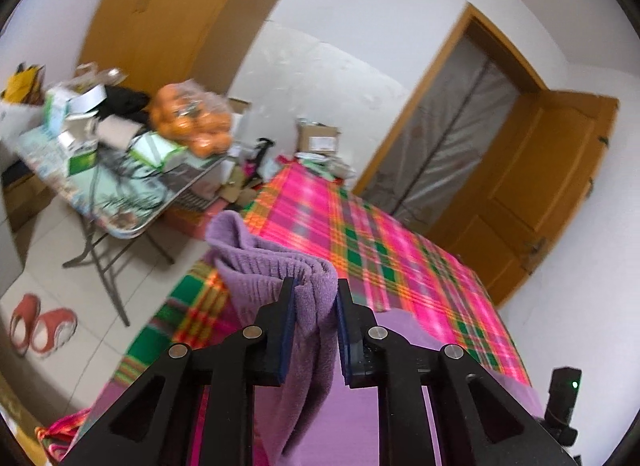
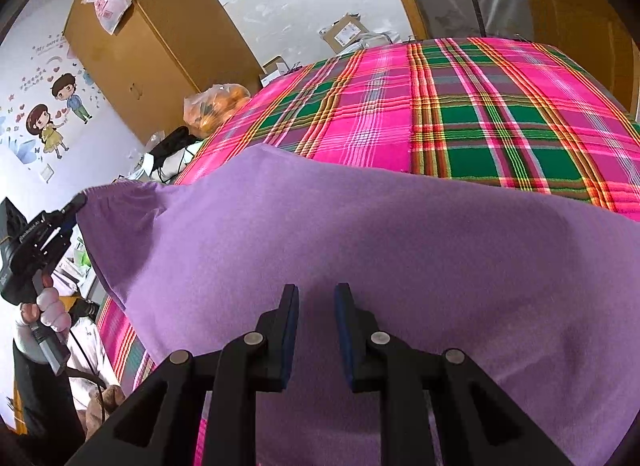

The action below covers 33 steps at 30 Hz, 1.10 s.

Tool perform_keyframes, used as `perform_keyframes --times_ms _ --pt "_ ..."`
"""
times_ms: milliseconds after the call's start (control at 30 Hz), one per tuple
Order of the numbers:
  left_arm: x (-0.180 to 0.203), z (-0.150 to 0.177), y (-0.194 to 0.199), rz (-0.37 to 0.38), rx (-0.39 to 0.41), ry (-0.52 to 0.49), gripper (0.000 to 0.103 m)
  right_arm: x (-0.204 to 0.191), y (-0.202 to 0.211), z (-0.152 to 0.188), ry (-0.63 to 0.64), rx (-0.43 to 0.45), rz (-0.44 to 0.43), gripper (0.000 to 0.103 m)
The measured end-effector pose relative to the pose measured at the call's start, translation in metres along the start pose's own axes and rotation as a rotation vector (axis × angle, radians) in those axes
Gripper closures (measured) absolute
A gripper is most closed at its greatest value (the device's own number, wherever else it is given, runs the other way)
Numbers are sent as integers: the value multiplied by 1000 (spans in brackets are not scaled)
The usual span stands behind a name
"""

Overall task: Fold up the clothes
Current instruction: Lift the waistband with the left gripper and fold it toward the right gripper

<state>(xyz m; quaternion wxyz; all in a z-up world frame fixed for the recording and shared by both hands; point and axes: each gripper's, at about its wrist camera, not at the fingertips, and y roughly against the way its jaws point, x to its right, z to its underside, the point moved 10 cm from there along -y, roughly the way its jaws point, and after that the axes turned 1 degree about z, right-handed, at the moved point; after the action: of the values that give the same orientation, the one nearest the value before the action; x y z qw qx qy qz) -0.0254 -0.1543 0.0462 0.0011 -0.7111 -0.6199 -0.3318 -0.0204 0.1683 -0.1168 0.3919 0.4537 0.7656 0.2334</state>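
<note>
Two views. Left wrist: left gripper [image 1: 316, 286] is clamped on a bunched edge of the purple garment [image 1: 276, 266], lifted above the plaid bed cover [image 1: 384, 250]; a cluttered bench [image 1: 120, 185] stands beyond. Right wrist: right gripper [image 2: 316, 290] sits low over the garment spread on the bed, jaws narrowly apart; whether cloth is pinched, cannot tell.

From my screens I cannot read any text for sure. The left gripper [image 2: 82, 198] carries small white lettering on its black body, too blurred to spell. The wall sticker [image 2: 60, 105] has curved writing above the cartoon couple, also unreadable for me.
</note>
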Motion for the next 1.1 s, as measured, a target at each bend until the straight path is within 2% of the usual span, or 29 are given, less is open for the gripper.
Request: perform_keyframes --times_ms 367,533,667,867,1100 --pt "97 27 -23 156 -79 -190 85 5 3 3 -25 8 -10 84" --pt "138 57 -33 245 -143 -285 85 8 3 3 -35 9 -12 84" --pt "162 94 -43 311 -227 -352 85 11 4 4 -45 13 -12 84" --pt "174 143 -59 369 -347 -402 85 13 5 6 -56 15 -18 84" --pt "171 174 -69 377 -430 -441 83 13 5 6 -65 15 -29 84"
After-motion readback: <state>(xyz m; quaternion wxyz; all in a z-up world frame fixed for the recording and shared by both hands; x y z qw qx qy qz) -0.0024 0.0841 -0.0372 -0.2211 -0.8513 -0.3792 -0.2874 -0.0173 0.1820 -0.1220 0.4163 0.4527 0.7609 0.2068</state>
